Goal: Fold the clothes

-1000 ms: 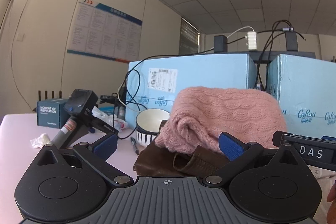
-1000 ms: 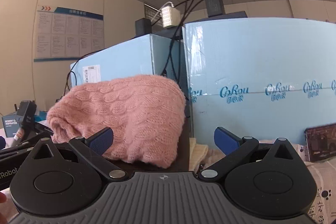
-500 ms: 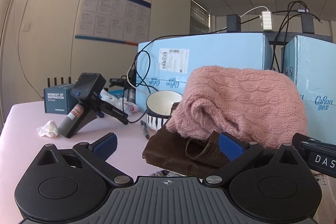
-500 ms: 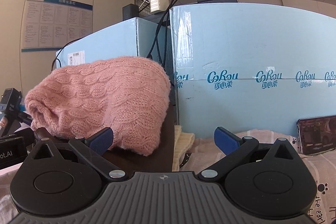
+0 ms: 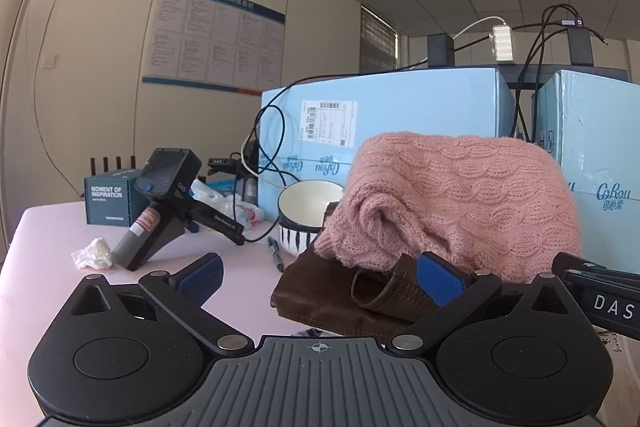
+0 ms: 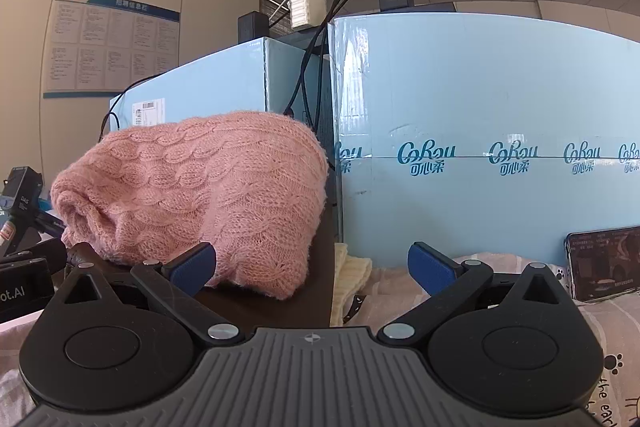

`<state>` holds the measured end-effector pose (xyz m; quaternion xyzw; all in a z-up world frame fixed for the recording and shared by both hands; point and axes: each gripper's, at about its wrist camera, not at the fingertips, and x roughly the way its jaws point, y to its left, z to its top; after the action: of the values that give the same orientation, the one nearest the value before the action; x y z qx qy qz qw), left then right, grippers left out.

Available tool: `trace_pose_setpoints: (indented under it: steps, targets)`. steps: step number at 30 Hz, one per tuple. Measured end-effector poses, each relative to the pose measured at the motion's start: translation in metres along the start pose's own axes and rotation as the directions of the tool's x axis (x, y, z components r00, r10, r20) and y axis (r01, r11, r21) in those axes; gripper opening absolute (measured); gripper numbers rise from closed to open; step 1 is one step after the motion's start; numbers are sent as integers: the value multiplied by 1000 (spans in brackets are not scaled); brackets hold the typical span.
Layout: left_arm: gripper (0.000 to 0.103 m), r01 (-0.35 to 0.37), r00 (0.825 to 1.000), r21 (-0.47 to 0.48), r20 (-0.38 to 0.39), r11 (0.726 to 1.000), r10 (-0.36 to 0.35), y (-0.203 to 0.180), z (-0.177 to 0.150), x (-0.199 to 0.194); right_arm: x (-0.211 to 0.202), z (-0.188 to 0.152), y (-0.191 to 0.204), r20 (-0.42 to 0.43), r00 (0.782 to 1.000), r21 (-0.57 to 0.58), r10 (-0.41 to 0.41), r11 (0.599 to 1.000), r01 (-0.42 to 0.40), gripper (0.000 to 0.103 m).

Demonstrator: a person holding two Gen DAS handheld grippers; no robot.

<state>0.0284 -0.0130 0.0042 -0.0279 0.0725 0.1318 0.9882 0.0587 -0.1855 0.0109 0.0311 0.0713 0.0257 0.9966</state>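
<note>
Pink table (image 5: pixel 48 267), folded pink sweater (image 5: pixel 460 203) ahead of left hand-held gripper (image 5: pixel 320 277)

A pale pink table (image 5: pixel 48 267) carries everything. Ahead of the left tongs' left finger lie a crumpled white tissue (image 5: pixel 93 253), a black handheld device (image 5: pixel 160 207) and a dark blue box (image 5: pixel 108 201) behind it. Ahead between the fingers lie a pen (image 5: pixel 276 251) and a striped white bowl (image 5: pixel 304 215). A brown leather garment (image 5: pixel 332 295) lies flat just ahead. Large light blue cartons (image 6: pixel 480 147) stand at the back, a phone (image 6: pixel 604 263) leaning against one.
</note>
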Motion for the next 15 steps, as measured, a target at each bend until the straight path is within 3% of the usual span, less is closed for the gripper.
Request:
trace_pose_setpoints:
  steps: [15]
  targets:
    - [103, -2, 1000, -6, 9, 1000, 2, 1, 0, -1, 2, 0, -2, -13, 1000, 12, 10, 1000, -10, 103]
